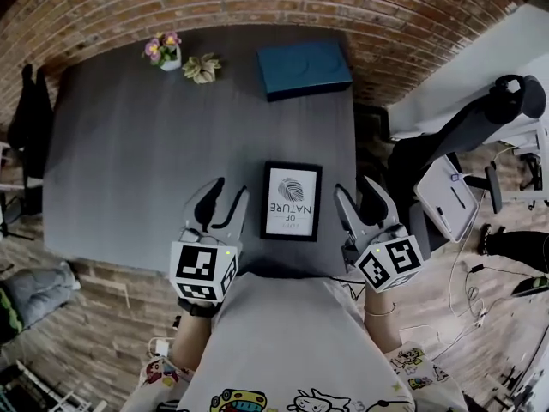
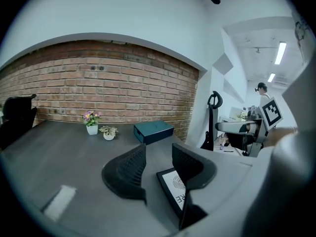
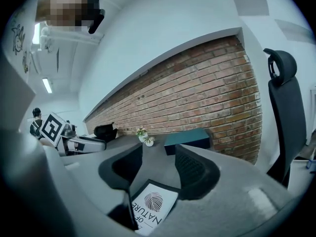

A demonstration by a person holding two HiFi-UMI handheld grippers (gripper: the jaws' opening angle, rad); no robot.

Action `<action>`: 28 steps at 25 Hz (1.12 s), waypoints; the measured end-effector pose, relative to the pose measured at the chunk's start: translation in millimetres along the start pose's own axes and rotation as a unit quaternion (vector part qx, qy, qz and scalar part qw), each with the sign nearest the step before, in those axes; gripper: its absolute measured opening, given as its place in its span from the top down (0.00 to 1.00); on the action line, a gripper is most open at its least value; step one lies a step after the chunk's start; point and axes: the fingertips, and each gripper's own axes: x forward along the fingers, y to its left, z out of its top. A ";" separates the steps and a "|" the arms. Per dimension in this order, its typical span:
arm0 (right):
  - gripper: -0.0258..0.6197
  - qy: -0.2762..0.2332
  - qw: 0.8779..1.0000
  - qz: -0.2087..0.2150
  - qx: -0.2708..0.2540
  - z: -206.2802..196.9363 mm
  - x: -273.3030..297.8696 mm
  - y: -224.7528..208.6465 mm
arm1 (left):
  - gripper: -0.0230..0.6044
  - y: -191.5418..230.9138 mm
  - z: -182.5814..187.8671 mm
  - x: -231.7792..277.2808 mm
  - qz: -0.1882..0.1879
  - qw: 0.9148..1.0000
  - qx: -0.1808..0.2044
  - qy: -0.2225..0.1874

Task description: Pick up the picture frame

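Note:
A black picture frame with a white leaf print lies flat near the front edge of the dark grey table. My left gripper hovers just left of the frame, open and holding nothing. My right gripper hovers just right of it, also open and holding nothing. In the left gripper view the frame shows low, beside and partly behind the right jaw, with the gripper above the table. In the right gripper view the frame lies below the gap of the gripper.
A teal box lies at the table's far right. A small flower pot and a small succulent pot stand at the far edge by the brick wall. A black office chair stands to the right.

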 end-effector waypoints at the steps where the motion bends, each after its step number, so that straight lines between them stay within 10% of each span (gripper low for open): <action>1: 0.65 0.000 1.000 -0.004 0.001 0.1 -0.5 -1.3 | 0.69 -2.2 0.1 3.5 -0.008 1.000 0.001 0.001; 28: 0.65 0.072 0.996 -0.033 0.046 -64.3 -1.1 -15.0 | 0.70 -28.0 -70.1 45.7 -0.078 0.992 -0.015 0.093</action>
